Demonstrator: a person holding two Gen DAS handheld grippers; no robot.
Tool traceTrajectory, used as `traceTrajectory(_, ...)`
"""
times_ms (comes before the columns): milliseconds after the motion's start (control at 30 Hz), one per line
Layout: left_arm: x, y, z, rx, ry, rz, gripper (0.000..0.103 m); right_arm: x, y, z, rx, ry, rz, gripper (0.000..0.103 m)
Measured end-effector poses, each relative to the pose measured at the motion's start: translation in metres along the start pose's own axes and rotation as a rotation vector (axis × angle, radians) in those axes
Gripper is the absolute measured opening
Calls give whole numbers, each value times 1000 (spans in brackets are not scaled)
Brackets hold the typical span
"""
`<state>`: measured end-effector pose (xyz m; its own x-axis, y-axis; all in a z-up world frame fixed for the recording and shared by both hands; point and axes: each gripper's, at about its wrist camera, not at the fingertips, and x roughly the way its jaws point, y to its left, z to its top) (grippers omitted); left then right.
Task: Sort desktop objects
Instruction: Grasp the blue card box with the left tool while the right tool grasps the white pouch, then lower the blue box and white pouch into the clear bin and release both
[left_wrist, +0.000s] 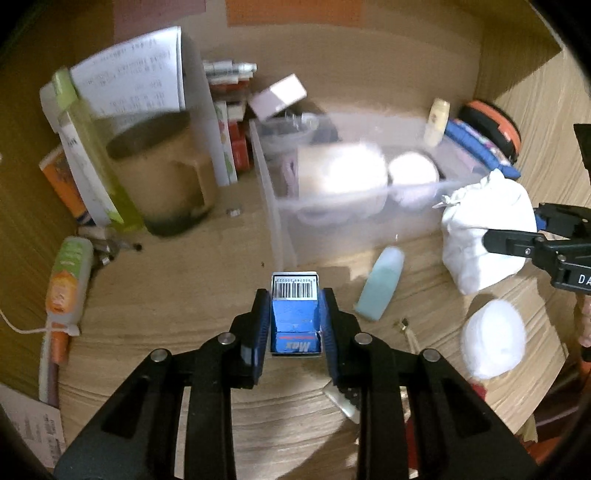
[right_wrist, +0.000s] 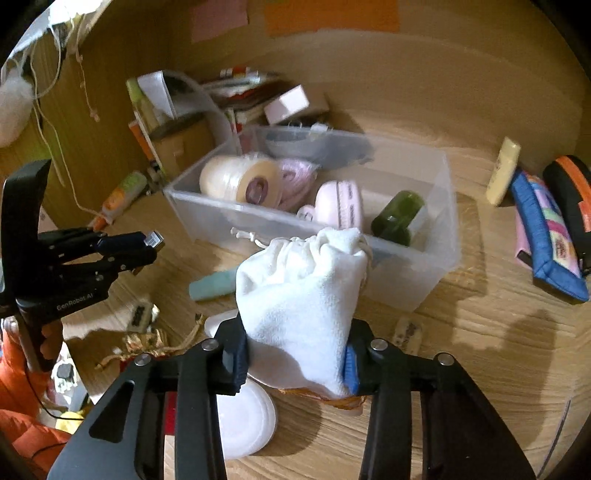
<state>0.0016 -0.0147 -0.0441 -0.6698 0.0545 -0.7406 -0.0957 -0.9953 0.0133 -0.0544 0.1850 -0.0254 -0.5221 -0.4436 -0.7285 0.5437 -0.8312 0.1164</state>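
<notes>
Left hand-held gripper (left_wrist: 294, 319) closed on a small blue staple box (left_wrist: 294, 314), pads flat against its two side walls, clear storage bin (left_wrist: 273, 206) just ahead. Light, stiff cardboard; likely crushable if squeezed harder.

Right hand-held gripper (right_wrist: 295, 360) clamped around the lower body of a white drawstring pouch (right_wrist: 301, 295), bin directly beyond. Soft, slack fabric; probably safest gripped low around the bulk.

We cannot read the blurred print on the paper sheet (left_wrist: 133, 70) near the tabletop's back left corner. The right gripper (left_wrist: 491, 240) runs off the picture's right edge, and the white pouch (right_wrist: 301, 299) hides its fingertips.
</notes>
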Motion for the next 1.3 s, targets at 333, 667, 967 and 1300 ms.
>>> traceTrajectory(333, -33, 2, 21, -70, -130, -31, 26, -45, -11, 22, 28, -136, -4, 36)
traceTrajectory(667, -50, 9, 47, -100, -206, -45, 26, -65, -16, 41, 43, -218, -9, 36)
traceTrajectory(967, -47, 15, 68, -93, -231, -21, 26, -68, -18, 66, 23, -258, -26, 36)
traceTrajectory(1300, -25, 18, 97, -67, -215, -26, 26, -53, -40, 84, 56, -240, -53, 36)
